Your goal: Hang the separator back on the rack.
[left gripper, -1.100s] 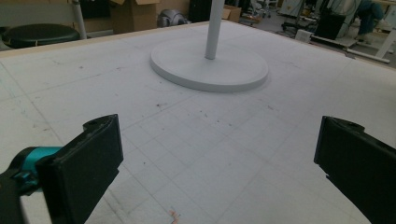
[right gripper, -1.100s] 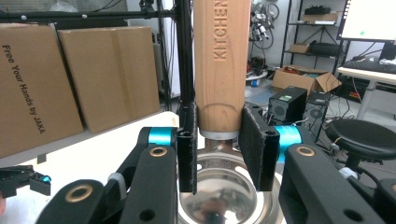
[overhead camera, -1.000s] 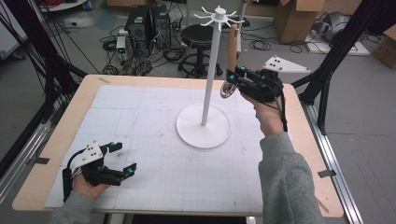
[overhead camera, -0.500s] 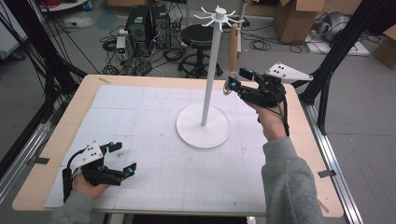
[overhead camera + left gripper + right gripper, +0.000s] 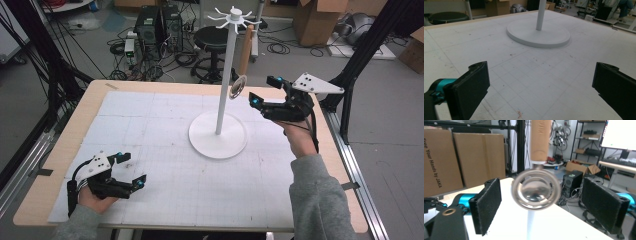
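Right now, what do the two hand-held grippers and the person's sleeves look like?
The left gripper and right gripper are black with teal accents at the jaws. Each carries a grey three-cornered plate on top with small dark holes. The jaw pads are black and fuzzy. A black cable trails from each. The sleeves are grey.

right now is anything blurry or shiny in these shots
Right gripper view: the hanging ladle is soft with blur, its metal bowl mirroring the room, while the pads stay sharp. Left gripper view: the stand base is crisp. High view: even light, faint shadows.
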Demonstrator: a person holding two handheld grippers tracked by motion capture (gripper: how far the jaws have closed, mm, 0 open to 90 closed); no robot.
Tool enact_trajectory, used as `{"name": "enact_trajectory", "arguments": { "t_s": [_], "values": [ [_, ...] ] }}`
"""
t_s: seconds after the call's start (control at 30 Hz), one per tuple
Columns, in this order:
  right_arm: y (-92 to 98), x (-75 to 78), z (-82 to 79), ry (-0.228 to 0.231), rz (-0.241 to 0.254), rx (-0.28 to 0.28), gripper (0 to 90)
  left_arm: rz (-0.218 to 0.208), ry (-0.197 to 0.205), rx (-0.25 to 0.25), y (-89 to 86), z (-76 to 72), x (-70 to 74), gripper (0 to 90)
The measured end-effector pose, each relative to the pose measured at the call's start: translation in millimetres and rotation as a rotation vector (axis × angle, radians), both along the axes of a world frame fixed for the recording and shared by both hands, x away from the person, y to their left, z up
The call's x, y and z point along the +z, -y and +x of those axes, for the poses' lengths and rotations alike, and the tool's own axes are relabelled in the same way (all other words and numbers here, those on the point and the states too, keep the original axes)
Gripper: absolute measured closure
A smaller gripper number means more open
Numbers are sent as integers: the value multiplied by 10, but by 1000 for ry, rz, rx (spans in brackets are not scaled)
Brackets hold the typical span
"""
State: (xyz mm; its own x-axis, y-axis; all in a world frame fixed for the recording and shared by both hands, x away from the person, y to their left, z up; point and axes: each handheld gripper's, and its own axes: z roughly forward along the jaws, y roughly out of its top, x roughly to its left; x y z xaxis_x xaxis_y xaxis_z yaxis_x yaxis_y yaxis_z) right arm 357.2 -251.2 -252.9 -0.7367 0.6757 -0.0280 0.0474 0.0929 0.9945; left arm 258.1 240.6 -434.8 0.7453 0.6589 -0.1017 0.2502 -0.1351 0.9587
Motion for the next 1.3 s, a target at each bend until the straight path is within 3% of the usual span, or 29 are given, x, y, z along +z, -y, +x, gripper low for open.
{"name": "enact_trajectory", "arguments": {
  "t_s": [0.23,0.47,0.63,0.77,0.97,1.07,1.3],
  "values": [
    [76,-39,-92,15,-12,47,116,-7,0,5,15,-1,2,17],
    [124,-49,-171,-4,-40,125,112,-8,-5,15,11,17,-4,17],
    [136,-128,-206,-42,-71,188,112,-13,-3,16,21,28,-10,17],
    [149,-208,-278,-21,-75,202,112,2,-9,18,20,43,-20,17],
    [210,-364,-376,-44,-108,223,112,-2,-4,21,29,53,-25,17],
    [255,-447,-459,-11,-140,208,112,2,-1,22,36,59,-25,17],
    [339,-598,-548,-26,-141,225,112,-7,13,20,46,79,-18,17]
  ]
}}
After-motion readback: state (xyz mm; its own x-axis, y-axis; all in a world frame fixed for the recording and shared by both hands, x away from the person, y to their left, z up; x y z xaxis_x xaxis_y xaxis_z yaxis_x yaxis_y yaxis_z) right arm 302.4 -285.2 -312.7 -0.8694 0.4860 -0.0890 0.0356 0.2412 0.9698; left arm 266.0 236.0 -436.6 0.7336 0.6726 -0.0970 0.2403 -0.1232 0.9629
